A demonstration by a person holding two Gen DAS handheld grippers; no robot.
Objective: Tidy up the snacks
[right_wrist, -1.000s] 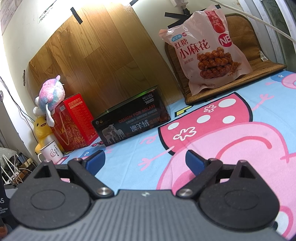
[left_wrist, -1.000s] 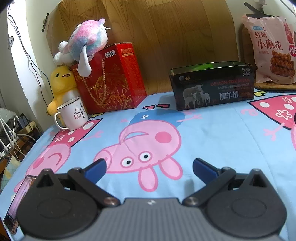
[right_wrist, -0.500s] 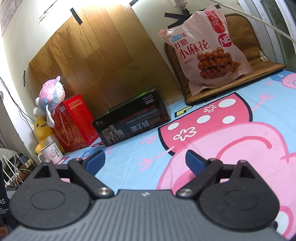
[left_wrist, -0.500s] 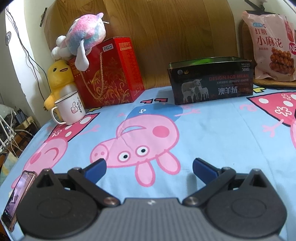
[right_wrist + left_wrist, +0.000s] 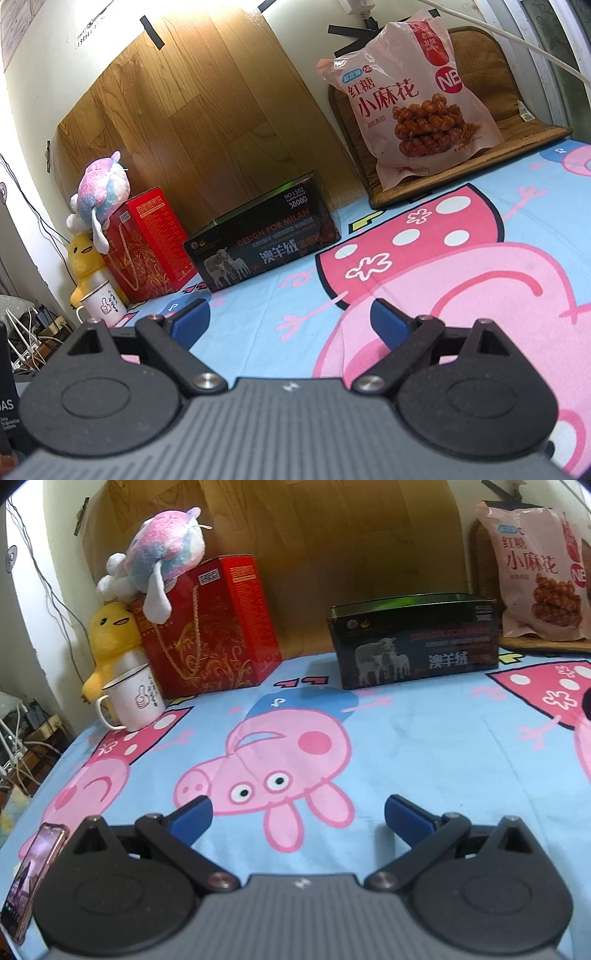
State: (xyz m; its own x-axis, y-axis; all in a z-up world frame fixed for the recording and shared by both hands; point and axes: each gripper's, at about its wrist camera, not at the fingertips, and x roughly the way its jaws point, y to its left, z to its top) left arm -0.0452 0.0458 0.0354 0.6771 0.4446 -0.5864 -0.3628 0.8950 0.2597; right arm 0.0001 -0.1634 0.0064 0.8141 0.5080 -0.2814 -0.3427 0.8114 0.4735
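Observation:
A pink snack bag with fried twists printed on it leans upright on a brown mat at the back right; it also shows in the right wrist view. A black open-topped box with sheep pictures stands at the back middle, also in the right wrist view; something green shows inside it. My left gripper is open and empty, low over the cartoon cloth. My right gripper is open and empty, well short of the box and bag.
A red gift box with a plush toy on top stands at the back left, next to a yellow duck plush and a white mug. A phone lies at the cloth's front left edge. Cables hang off the left side.
The left gripper has shifted slightly and tilted, so the scene slid a little in its view. The right gripper has barely moved. Both stay open.

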